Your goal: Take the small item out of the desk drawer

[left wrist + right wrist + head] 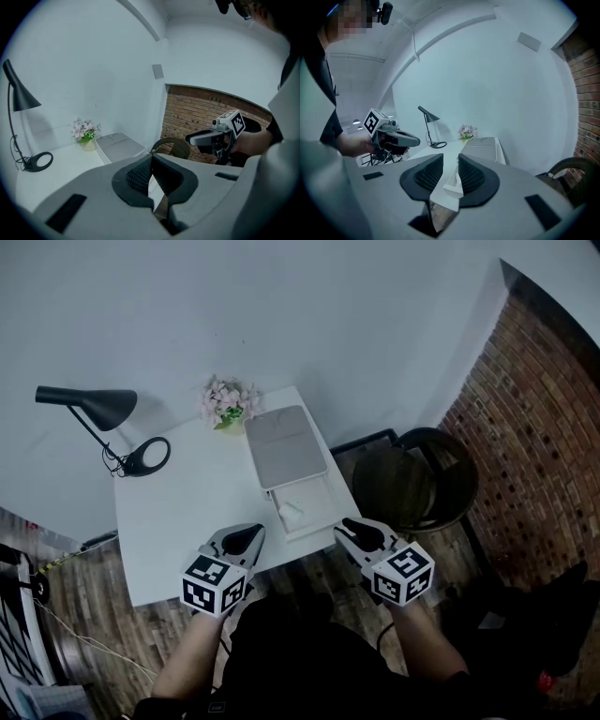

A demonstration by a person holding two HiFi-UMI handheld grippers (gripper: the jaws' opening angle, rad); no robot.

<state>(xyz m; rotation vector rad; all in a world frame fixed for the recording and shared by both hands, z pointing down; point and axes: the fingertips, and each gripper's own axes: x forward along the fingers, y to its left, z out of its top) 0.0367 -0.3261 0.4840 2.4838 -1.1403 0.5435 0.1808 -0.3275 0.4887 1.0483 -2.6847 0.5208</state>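
So here's the setup: the drawer is pulled out of the front of the grey box, toward me, and the item is sitting inside it, near the drawer's front left corner. It's a small, pale, crumpled-looking thing, and I can't tell which way its long side runs.

My right gripper hangs just in front of the drawer's right corner, off the edge of the surface. Its fingers are apart with nothing between them. In the right gripper view that gap frames the drawer dead ahead. So for this hand the item is forward and a bit left.

My left gripper is in front of the drawer's left corner, over the surface. Its fingers are together and empty.

Both hands look about equally close to the item. I'd still go with the right, since it's already open and lined up along the drawer's length. It needs to tip down into the drawer and come in over the front wall.

Count:
- one box
- one drawer
- one item
- one lamp, behind the box to its left
- one pot of flowers at the box's back left corner
- one round chair to the box's right
- two grippers
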